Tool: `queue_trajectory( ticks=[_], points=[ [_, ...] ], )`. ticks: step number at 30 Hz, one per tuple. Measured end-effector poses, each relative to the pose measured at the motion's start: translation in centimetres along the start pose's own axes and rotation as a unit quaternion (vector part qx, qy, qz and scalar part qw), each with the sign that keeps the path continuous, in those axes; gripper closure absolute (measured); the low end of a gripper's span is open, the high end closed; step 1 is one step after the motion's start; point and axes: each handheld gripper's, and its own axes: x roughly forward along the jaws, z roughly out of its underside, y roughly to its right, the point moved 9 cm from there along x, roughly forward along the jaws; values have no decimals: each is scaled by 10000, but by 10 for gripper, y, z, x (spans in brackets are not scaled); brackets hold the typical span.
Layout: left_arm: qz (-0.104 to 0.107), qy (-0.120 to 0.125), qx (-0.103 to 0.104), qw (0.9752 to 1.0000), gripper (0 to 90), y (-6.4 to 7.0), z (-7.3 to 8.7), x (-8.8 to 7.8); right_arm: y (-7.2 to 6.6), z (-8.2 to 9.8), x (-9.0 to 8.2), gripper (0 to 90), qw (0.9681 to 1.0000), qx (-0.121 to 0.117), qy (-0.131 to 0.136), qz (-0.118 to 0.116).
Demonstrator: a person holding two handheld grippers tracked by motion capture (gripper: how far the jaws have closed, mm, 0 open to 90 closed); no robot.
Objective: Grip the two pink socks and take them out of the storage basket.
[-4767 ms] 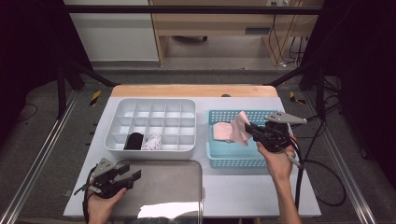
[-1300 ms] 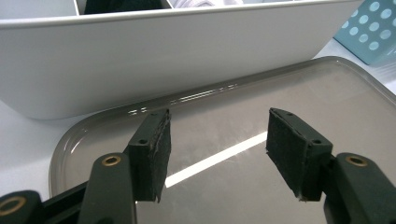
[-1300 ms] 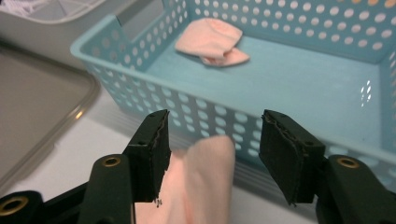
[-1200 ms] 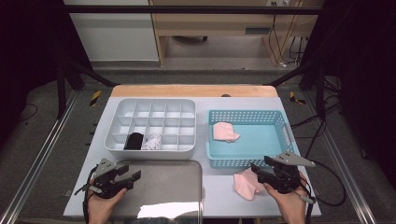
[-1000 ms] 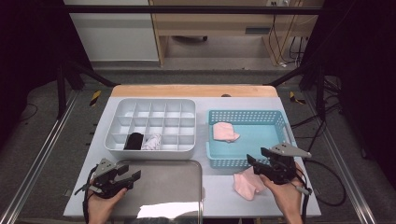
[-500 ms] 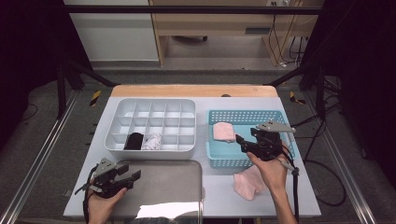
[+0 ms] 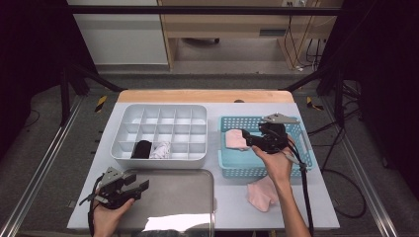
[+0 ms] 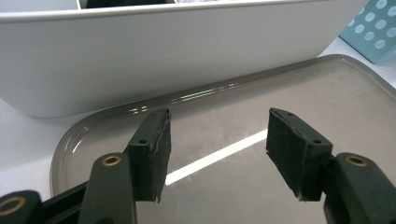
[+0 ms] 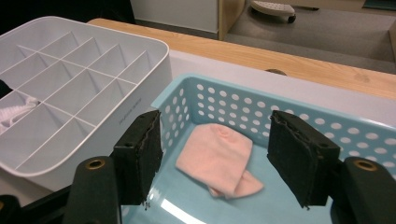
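Over the blue basket (image 7: 232,170), my right gripper (image 9: 212,161) has just been opening its jaws, nothing between them. Below lies a pink sock (image 9: 217,157), soft and light; I'd pinch its folded middle.

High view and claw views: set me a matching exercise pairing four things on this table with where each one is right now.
Things:
1. folded pink sock
2. second pink sock
3. black sock
4. left claw

Places:
A. front-row compartment of the white divided organizer
B. on the bare table in front of the basket
C. inside the blue basket
D. open, over the grey tray

Pairs: 1-C, 2-B, 3-A, 4-D
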Motion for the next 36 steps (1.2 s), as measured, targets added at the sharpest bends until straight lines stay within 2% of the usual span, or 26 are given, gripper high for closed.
queue_trajectory(
  ticks=[5, 7, 14, 22, 24, 26, 32, 36],
  points=[
    [3, -6, 0, 10000, 390, 0, 0, 0, 0, -6, 13, 353, 10000, 64, 30, -32],
    [6, -13, -5, 10000, 390, 0, 0, 0, 1, -9, 21, 349, 10000, 3, 15, 24],
    [9, -18, -1, 10000, 390, 0, 1, 1, 4, -15, 41, 343, 10000, 43, 37, 78],
    [18, -17, -16, 10000, 390, -1, 1, 1, 10, -4, 69, 343, 9995, 68, -212, 220],
    [16, -20, -9, 10000, 390, -1, 1, 1, 10, -2, 71, 344, 9994, 85, -242, 224],
    [16, -14, -12, 10000, 390, -1, 1, 1, 11, 5, 82, 347, 9990, 93, -374, 246],
    [17, -22, -12, 10000, 390, -1, 1, 1, 14, 18, 96, 356, 9975, 61, -635, 299],
    [19, -29, -11, 10000, 390, -1, 1, 1, 15, 27, 101, 368, 9966, 123, -771, 273]
  ],
)
